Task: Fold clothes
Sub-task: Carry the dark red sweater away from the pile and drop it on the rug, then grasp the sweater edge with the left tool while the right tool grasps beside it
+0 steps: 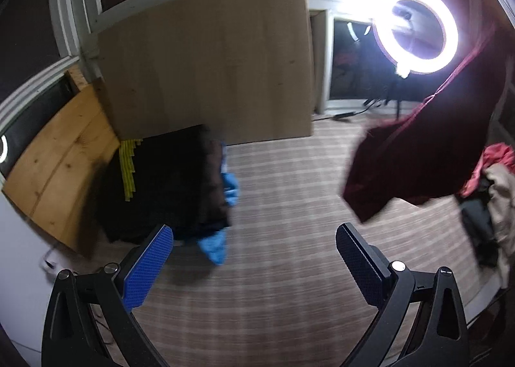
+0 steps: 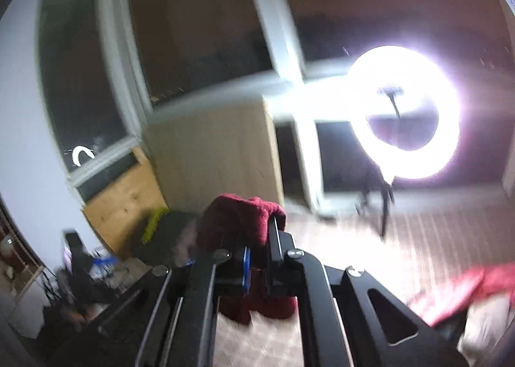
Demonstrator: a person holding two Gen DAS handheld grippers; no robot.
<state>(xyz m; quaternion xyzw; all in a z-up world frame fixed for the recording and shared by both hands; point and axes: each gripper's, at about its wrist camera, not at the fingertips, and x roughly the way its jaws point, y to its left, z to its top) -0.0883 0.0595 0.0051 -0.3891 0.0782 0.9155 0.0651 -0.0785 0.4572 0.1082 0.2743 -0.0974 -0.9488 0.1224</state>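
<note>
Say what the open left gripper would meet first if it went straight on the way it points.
Probably the striped carpet: nothing lies between the left gripper fingers. The dark red garment hangs off right, the dark pile left.

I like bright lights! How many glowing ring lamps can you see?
1: the ring lamp stands on the far right of the room, by the windows. The small arc on the left glass looks like a reflection.

A room in a home, set up for filming. Striped carpet (image 1: 289,238) covers the floor, white-framed windows (image 1: 325,45) are dark, and wooden boards (image 1: 206,64) lean against the wall. A lit ring light (image 1: 415,27) stands on a tripod, with heaped clothes (image 1: 495,180) at the carpet's right edge.
</note>
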